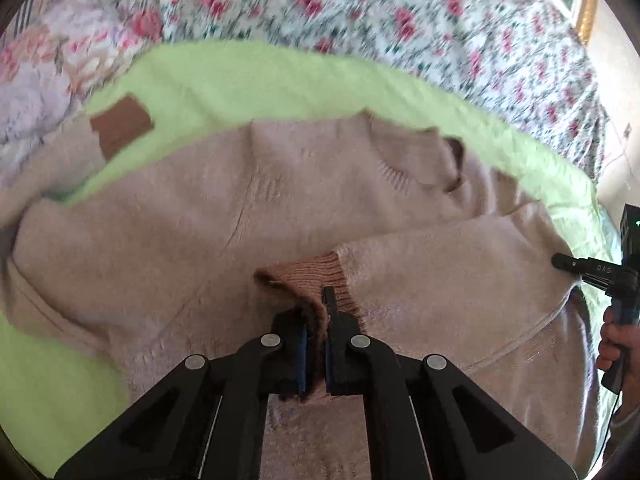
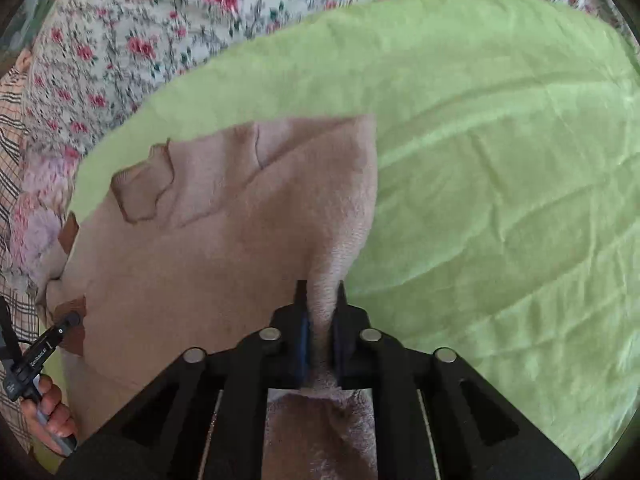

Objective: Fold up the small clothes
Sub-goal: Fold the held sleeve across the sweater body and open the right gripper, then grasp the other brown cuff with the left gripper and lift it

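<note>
Small beige knitted sweater [image 1: 168,216] spread on a lime-green towel [image 1: 248,76] over a floral bedspread [image 1: 420,12], neckline [image 1: 412,160] toward the far side, placed flat so that folds can be laid cleanly; left gripper [image 1: 316,312] clenched on the brown ribbed cuff [image 1: 316,276] of one sleeve, held over the middle of the body, presumably to lay the sleeve across the front; right gripper [image 2: 320,300] clamped on a pinched ridge of the sweater's side edge [image 2: 344,216], fabric bunched between the jaws and lifted off the towel, probably to bring that side inward; other sleeve with its brown cuff [image 1: 120,128] trailing off toward the bedspread, not yet folded; both views motion-blurred; judged an early stage, with sleeves and sides to be gathered before the body is doubled over.
</note>
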{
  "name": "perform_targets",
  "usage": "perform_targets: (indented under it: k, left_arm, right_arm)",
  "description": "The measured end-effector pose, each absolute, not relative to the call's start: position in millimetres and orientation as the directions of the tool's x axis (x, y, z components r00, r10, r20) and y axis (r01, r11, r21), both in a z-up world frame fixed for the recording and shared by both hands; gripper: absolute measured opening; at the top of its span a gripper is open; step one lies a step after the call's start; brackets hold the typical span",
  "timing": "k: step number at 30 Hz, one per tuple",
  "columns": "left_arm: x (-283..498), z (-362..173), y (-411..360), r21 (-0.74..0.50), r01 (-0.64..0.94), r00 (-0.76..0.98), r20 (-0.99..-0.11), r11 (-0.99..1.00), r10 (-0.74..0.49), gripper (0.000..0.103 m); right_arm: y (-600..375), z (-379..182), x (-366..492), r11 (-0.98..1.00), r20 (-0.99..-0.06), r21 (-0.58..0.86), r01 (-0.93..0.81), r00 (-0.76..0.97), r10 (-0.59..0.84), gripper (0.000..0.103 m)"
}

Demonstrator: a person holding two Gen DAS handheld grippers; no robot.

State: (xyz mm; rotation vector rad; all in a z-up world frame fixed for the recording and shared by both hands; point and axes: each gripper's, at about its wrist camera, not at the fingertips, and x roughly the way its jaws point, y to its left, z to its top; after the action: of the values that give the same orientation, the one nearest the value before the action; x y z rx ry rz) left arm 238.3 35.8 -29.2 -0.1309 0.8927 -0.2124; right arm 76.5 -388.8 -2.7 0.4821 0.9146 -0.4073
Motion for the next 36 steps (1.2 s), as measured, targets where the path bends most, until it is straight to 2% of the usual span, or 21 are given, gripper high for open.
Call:
perform_targets:
  k: [2, 5, 7, 9, 10, 14, 17, 19, 21, 26, 28, 31, 32, 36]
  left_arm:
    - [239.6, -24.4, 34.3, -0.184, 0.124, 0.628, -0.747, 0.975, -0.221, 0.004]
    - [251.8, -46.1, 31.9, -0.157, 0.111, 0.564, -0.803, 0.981, -0.192, 0.005]
    - [250.2, -52.5, 38.2, -0.19, 0.113, 0.545, -0.809, 0.975, -0.221, 0.006]
    - [241.8, -47.0, 50.0, -0.232, 0.104, 0.552, -0.796, 0.967, -0.251, 0.011]
    - [237.6, -45.3, 54.6, -0.238, 0.099, 0.554, -0.793, 0.966, -0.252, 0.011]
    - [220.8, -39.9, 69.5, -0.193, 0.095, 0.564, -0.798, 0.977, -0.212, 0.011]
    - [212.0, -31.9, 78.7, -0.148, 0.109, 0.571, -0.8, 0.983, -0.183, 0.034]
    - [210.8, -27.0, 82.7, -0.111, 0.11, 0.586, -0.796, 0.988, -0.155, 0.041]
    - [212.2, -20.2, 91.7, -0.081, 0.102, 0.593, -0.795, 0.991, -0.126, 0.052]
    - [238.2, -4.7, 106.6, 0.053, 0.079, 0.625, -0.78, 0.995, -0.008, 0.055]
    - [262.0, 1.9, 114.7, 0.134, 0.066, 0.637, -0.769, 0.989, 0.062, 0.06]
    - [303.8, 6.0, 137.0, 0.203, 0.028, 0.625, -0.768, 0.979, 0.141, 0.078]
    - [316.5, 5.2, 146.3, 0.217, 0.01, 0.614, -0.772, 0.976, 0.165, 0.082]
    - [364.2, -9.8, 191.5, 0.188, -0.064, 0.521, -0.831, 0.98, 0.194, 0.082]
  right_arm:
    - [-395.0, -3.2, 69.1, 0.798, -0.82, 0.216, 0.563, 0.548, -0.164, 0.009]
    - [-395.7, -14.9, 67.8, 0.787, -0.85, 0.191, 0.586, 0.5, -0.166, 0.012]
    - [-389.1, -3.3, 61.6, 0.784, -0.84, 0.157, 0.6, 0.499, -0.214, 0.024]
    - [-377.3, 12.5, 50.0, 0.788, -0.811, 0.172, 0.591, 0.54, -0.228, 0.045]
    - [-368.8, 17.1, 43.0, 0.794, -0.795, 0.194, 0.576, 0.567, -0.217, 0.051]
    - [-336.5, 24.0, 34.2, 0.822, -0.775, 0.263, 0.505, 0.619, -0.132, 0.052]
    - [-310.8, 18.7, 33.5, 0.833, -0.776, 0.313, 0.456, 0.629, -0.053, 0.052]
    - [-295.1, 13.2, 32.2, 0.84, -0.782, 0.332, 0.43, 0.623, -0.009, 0.052]
    - [-282.7, 6.9, 32.8, 0.841, -0.788, 0.346, 0.416, 0.616, 0.02, 0.052]
    - [-256.7, -6.4, 31.5, 0.854, -0.795, 0.367, 0.368, 0.601, 0.082, 0.052]
    - [-251.4, -13.7, 31.4, 0.854, -0.809, 0.364, 0.372, 0.581, 0.092, 0.052]
    - [-245.6, -17.9, 32.2, 0.849, -0.812, 0.371, 0.376, 0.575, 0.1, 0.053]
    - [-243.8, -18.8, 31.6, 0.851, -0.813, 0.367, 0.376, 0.573, 0.098, 0.052]
    - [-241.3, -20.5, 29.7, 0.85, -0.819, 0.368, 0.376, 0.564, 0.105, 0.052]
